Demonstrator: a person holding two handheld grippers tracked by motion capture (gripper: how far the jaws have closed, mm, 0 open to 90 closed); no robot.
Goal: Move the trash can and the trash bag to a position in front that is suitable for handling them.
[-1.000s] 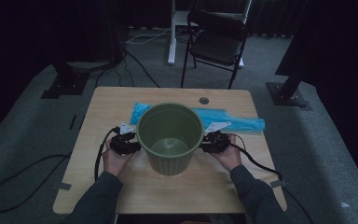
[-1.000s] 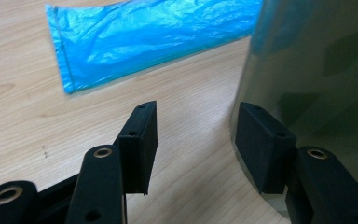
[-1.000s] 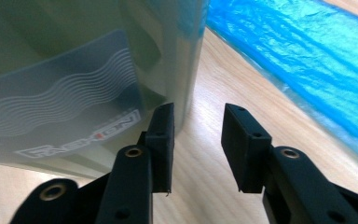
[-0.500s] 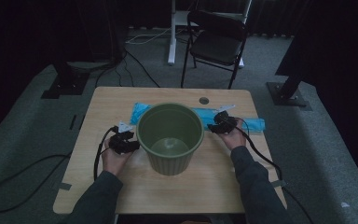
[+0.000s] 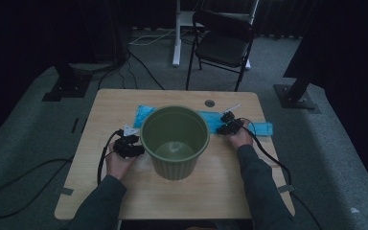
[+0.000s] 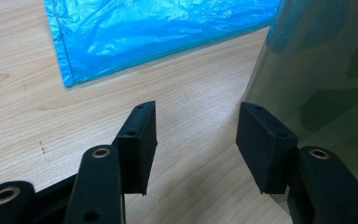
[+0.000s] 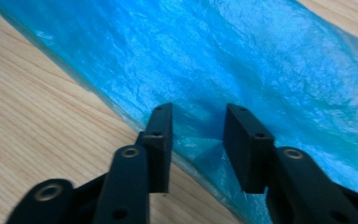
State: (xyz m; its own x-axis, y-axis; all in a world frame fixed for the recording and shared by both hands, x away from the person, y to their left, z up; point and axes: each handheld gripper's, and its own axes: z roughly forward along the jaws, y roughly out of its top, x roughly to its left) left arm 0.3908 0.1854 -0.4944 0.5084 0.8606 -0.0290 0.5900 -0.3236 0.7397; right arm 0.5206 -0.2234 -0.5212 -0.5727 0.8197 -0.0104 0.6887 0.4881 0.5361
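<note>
While your right gripper [image 5: 229,122] sits over the blue plastic bag [image 5: 258,127] at the far right of the wooden table [image 5: 124,100], its jaws have just been closing and now stand partly open, tips down at the near edge of the film; in the right gripper view the bag [image 7: 270,70] lies crinkled beneath and between the pads, and whether they pinch it yet you cannot tell from here. Your right hand [image 5: 242,139] is just behind it, its cable trailing back along your sleeve. Your left gripper [image 5: 127,146] rests low on the table just beside the left wall of the green plastic bucket [image 5: 175,143], with your left hand [image 5: 120,163] behind it. In the left gripper view its jaws stand wide apart with bare tabletop [image 6: 196,116] between them; the right-hand pad is close against the bucket wall [image 6: 326,84], but nothing is gripped. That bucket stands upright in the middle of the table, its mouth open upward, and it covers the middle of the bag, whose two ends stick out behind it to the left and right; the left end [image 6: 158,28] lies flat ahead of your left gripper. No brand, label or writing can be read on the bag, the bucket or the grippers. Beyond the table a black folding chair [image 5: 223,43] stands on the grey floor.
</note>
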